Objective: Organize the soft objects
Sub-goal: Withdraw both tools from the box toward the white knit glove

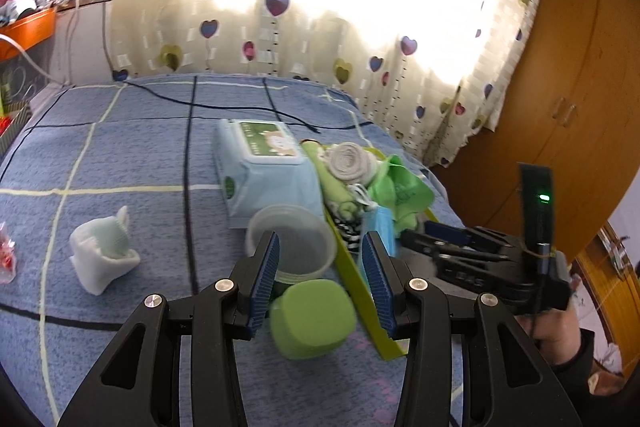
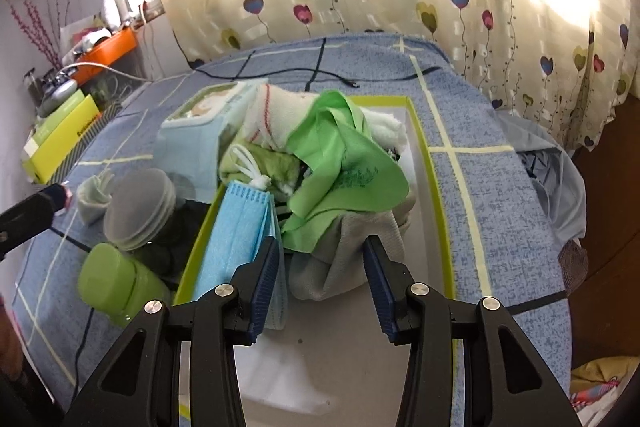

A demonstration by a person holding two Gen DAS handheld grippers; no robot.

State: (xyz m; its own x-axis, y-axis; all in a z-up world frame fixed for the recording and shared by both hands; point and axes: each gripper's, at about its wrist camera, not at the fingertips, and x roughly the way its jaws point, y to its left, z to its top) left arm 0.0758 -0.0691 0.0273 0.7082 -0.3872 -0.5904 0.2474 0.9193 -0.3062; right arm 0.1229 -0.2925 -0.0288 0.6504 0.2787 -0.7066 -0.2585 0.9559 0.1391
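Two grippers hover over a bed (image 1: 120,147) covered in a blue checked blanket; both sets of jaws stand spread and released, with nothing between them. The left gripper (image 1: 320,275) points forward and down; just ahead of its jaws, between the blue pads, lies a green bottle (image 1: 314,319) on its side, and beyond that a clear plastic tub (image 1: 292,243); neither touches the pads. Past the tub rests a pack of wet wipes (image 1: 264,171). Off the left jaw, well apart, sits a white folded sock (image 1: 104,251). Off the right jaw runs the yellow-green wall of a shallow tray (image 1: 360,291), and beyond it the right gripper's black body shows, held by a hand (image 1: 560,331) in a dark sleeve. The right gripper (image 2: 322,279) hangs above the tray (image 2: 440,227), tilted downward toward its pile of soft things; directly ahead of the jaws lies a grey cloth (image 2: 352,255), with a green bag (image 2: 344,171) on top of it; against the left jaw, a blue face mask (image 2: 240,227) leans on the tray wall; farther ahead sit a white towel (image 2: 388,131) and an olive cloth (image 2: 272,159).
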